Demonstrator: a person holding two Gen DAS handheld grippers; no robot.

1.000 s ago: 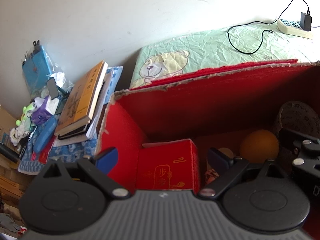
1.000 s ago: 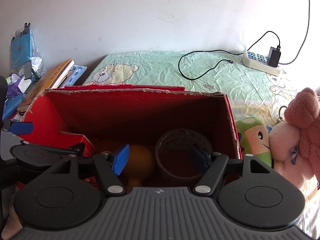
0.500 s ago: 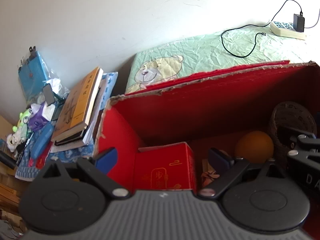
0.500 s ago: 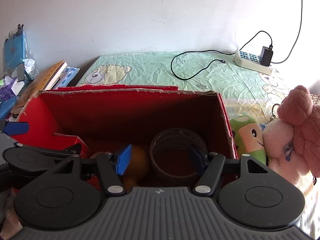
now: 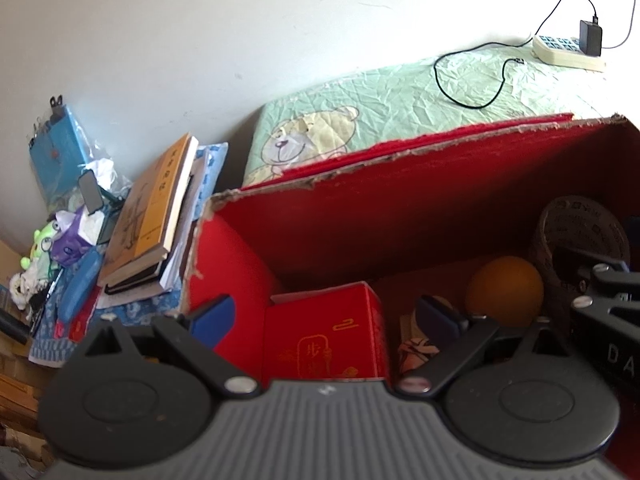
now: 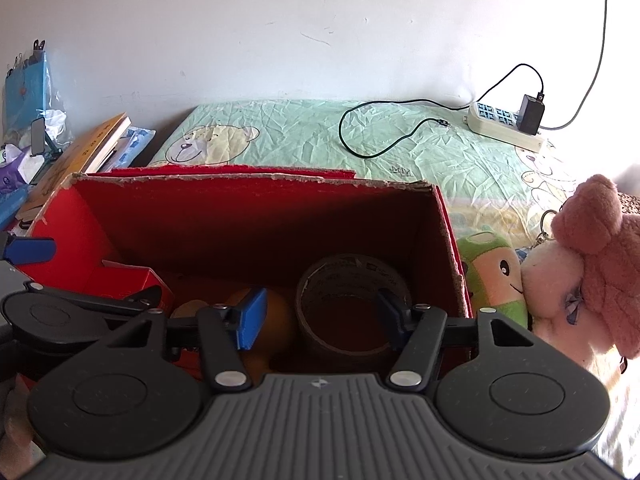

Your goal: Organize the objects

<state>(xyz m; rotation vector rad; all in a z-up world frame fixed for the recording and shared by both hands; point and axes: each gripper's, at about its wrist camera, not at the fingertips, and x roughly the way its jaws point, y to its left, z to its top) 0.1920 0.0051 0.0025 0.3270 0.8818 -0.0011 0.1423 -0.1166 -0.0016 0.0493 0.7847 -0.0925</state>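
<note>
A large red cardboard box [image 6: 240, 216] stands open on the bed. Inside it, from left to right, are a small red carton [image 5: 324, 340], an orange ball [image 5: 504, 288] and a brown tape roll [image 6: 348, 272]. My left gripper [image 5: 324, 316] is open, its blue pads on either side of the small red carton and clear of it. My right gripper [image 6: 322, 318] hangs over the tape roll with its jaws closing. Its right pad is at the roll's right rim and its left pad stands apart, in front of the orange ball [image 6: 280, 316]. Neither pad presses on anything.
Books [image 5: 156, 208] and clutter are stacked left of the box. Plush toys [image 6: 592, 248] lie against its right side. A power strip [image 6: 504, 124] with a black cable rests on the green bear-print sheet [image 6: 300, 136] behind the box. A white wall is behind.
The right gripper's fingers have come closer together around the tape roll. Both views have shifted only slightly, and the left gripper's opening looks the same.
</note>
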